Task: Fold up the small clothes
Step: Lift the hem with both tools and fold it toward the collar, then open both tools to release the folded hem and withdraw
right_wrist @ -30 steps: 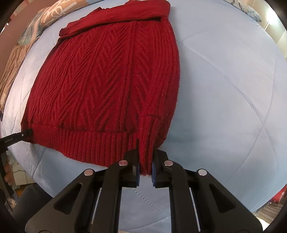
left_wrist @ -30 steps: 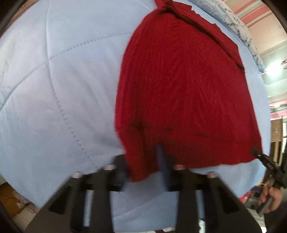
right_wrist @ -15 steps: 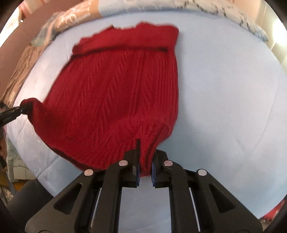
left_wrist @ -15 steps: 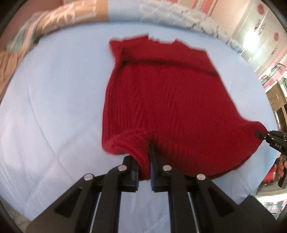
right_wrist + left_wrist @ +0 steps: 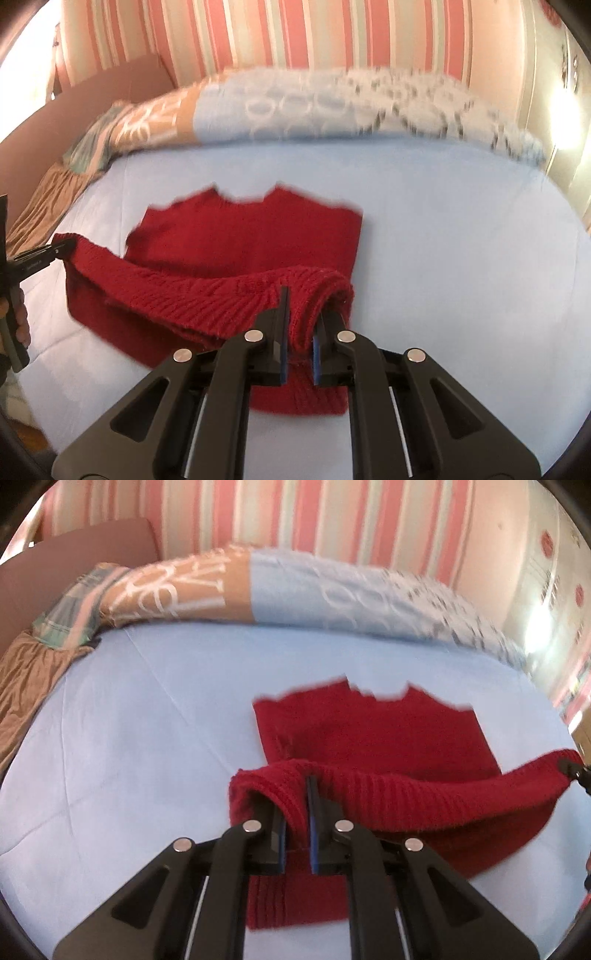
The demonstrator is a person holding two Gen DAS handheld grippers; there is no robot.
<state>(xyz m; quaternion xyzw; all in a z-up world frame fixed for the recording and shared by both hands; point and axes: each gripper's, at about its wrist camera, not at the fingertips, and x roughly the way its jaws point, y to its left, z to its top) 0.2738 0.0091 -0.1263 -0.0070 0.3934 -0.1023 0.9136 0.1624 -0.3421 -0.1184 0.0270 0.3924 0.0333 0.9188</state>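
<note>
A red knitted sweater (image 5: 369, 734) lies on a light blue quilt (image 5: 129, 738), its neckline at the far end. My left gripper (image 5: 297, 812) is shut on the left corner of the ribbed hem. My right gripper (image 5: 299, 328) is shut on the right corner of the hem. The hem (image 5: 184, 295) hangs stretched between the two grippers, lifted above the sweater's body (image 5: 251, 236). The right gripper's tip shows at the right edge of the left wrist view (image 5: 569, 770). The left gripper shows at the left edge of the right wrist view (image 5: 48, 254).
A patterned blue and tan duvet (image 5: 258, 587) is bunched along the far side of the bed. A brown headboard (image 5: 74, 561) stands at the far left, with a striped pink wall (image 5: 295, 33) behind. Brown satin fabric (image 5: 26, 679) lies at the left edge.
Both grippers have lifted the hem off the quilt and carried it forward toward the neckline. The views now look along the bed at the wall instead of down at the sweater.
</note>
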